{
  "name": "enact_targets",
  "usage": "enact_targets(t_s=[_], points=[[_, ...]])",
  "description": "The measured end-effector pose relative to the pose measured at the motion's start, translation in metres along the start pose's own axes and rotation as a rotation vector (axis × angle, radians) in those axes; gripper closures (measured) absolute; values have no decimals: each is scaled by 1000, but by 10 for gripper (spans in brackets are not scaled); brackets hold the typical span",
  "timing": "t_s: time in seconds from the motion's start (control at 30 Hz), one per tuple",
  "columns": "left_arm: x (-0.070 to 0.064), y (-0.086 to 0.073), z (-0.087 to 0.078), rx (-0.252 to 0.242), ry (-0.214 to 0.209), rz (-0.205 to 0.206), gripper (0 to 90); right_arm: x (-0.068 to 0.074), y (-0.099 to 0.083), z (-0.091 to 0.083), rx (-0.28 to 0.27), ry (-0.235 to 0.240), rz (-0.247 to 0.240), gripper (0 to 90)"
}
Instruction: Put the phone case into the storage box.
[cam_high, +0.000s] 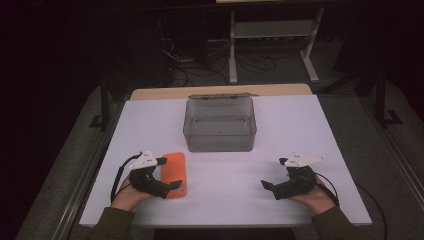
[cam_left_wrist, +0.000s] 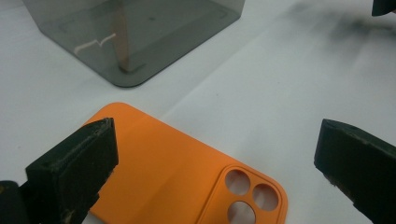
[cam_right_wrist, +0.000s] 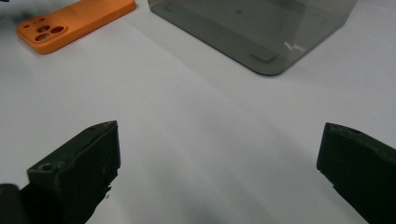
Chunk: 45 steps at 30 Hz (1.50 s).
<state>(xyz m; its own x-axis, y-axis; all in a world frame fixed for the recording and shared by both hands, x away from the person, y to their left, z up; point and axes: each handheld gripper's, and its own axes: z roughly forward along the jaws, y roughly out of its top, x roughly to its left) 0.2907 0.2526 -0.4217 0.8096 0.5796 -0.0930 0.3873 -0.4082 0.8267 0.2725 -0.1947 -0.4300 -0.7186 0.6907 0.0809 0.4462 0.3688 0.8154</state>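
An orange phone case lies flat on the white table, left of centre, camera cut-outs toward the near edge. My left gripper stands open right over it, one jaw at each end; the left gripper view has the case low between the wide-spread jaws. My right gripper rests open at the right, nothing between its jaws. In the right gripper view the case lies far off at the upper left. A smoky clear plastic box stands open-topped at the middle back, empty.
The white table top spans the view, with a wooden strip at its far edge. Beyond it stand a white shelf frame and loose cables on a dark floor. The box's corner sits just past the case.
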Motion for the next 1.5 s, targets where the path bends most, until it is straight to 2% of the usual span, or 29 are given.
enact_targets(t_s=[0.53, 0.93, 1.17, 1.5], points=[[-1, 6, 3, 14, -8, -4, 0, -3, 0, 3, 0, 7, 12, 0], [-7, 20, 12, 16, -22, 4, 0, -1, 1, 4, 4, 6, 7, 0], [-9, 25, 20, 34, -34, 11, 0, -3, 0, 4, 11, 1, 9, 0], [-12, 33, 24, 37, -31, 11, 0, -2, 1, 4, 7, 1, 4, 0]])
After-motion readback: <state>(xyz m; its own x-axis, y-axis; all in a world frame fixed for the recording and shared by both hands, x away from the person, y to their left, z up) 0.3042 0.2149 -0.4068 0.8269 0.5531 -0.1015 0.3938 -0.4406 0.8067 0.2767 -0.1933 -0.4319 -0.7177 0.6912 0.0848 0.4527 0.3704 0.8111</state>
